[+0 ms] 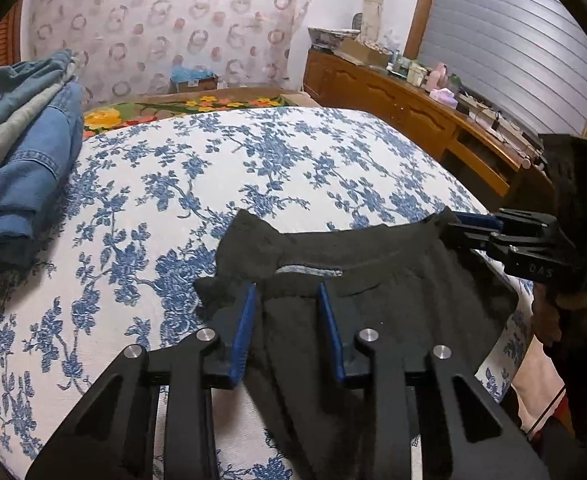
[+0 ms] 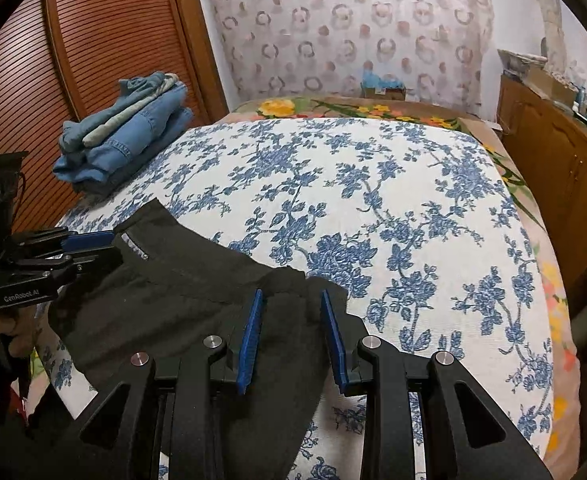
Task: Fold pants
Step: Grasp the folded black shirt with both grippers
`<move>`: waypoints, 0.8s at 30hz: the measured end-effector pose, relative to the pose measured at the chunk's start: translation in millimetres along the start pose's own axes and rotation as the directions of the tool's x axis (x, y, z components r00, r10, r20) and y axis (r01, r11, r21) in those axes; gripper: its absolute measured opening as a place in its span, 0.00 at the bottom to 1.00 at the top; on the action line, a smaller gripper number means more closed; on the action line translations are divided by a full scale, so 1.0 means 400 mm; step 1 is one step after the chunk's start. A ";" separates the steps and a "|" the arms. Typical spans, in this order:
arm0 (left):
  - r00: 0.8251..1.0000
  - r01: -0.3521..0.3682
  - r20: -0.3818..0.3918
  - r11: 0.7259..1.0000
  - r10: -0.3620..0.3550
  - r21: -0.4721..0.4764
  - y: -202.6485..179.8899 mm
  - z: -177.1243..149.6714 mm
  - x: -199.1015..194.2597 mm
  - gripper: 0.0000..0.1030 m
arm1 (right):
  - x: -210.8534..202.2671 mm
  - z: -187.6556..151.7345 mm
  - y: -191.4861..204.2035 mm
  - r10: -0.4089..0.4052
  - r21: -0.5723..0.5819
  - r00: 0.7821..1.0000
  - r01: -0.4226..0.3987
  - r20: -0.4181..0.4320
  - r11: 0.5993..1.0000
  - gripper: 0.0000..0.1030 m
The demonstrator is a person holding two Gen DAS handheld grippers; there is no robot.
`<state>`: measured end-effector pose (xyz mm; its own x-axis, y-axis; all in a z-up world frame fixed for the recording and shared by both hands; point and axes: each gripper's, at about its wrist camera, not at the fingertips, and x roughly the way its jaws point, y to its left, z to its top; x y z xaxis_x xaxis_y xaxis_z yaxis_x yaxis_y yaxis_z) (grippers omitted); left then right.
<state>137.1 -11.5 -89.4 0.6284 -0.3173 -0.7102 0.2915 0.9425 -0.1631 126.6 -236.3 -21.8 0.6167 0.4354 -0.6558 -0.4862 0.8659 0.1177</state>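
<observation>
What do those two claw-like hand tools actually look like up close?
Each is black plastic. The left gripper and right gripper both have two angular fingers with triangular cut-outs, silver round pins at the joints and blue ribbed pads inside. White lettering marks their sides: "GenRobot.AI" on the left, "DAS" on the right. A thin dark cable trails from the right one.

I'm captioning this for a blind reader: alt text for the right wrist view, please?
Open right claw hovers over black pants on a blue-floral bedspread. The left claw is at the waistband; folded jeans are stacked behind.
</observation>
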 end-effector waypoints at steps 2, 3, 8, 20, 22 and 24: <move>1.000 0.003 -0.001 1.000 -0.003 0.008 -0.005 0.001 0.003 0.29 | 0.005 0.001 0.003 -0.006 -0.008 1.000 0.006 -0.003 1.000 0.30; 1.000 -0.001 -0.001 1.000 0.001 0.011 -0.006 0.003 0.006 0.28 | 0.003 0.002 0.004 -0.008 -0.009 1.000 0.008 0.000 1.000 0.30; 1.000 0.001 0.001 1.000 -0.001 0.027 -0.007 0.021 0.007 0.12 | -0.003 0.005 0.015 0.010 -0.034 1.000 -0.009 0.028 0.999 0.10; 0.999 -0.052 0.010 0.999 0.052 0.014 -0.004 0.048 0.018 0.10 | 0.005 0.007 0.018 -0.021 -0.041 0.999 0.022 0.035 0.999 0.09; 0.997 -0.071 -0.014 0.997 0.070 -0.010 0.009 0.042 0.032 0.17 | 0.017 0.006 0.020 -0.027 -0.039 1.000 0.027 0.015 0.999 0.09; 0.998 -0.066 -0.013 0.997 0.065 -0.027 0.016 0.035 0.030 0.22 | 0.019 0.005 0.017 -0.027 -0.035 1.000 0.027 0.013 0.999 0.12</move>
<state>156.7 -10.9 -89.2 0.6369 -0.2536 -0.7281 0.2303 0.9638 -0.1342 129.4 -226.8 -24.3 0.6375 0.4150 -0.6491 -0.4904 0.8684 0.0736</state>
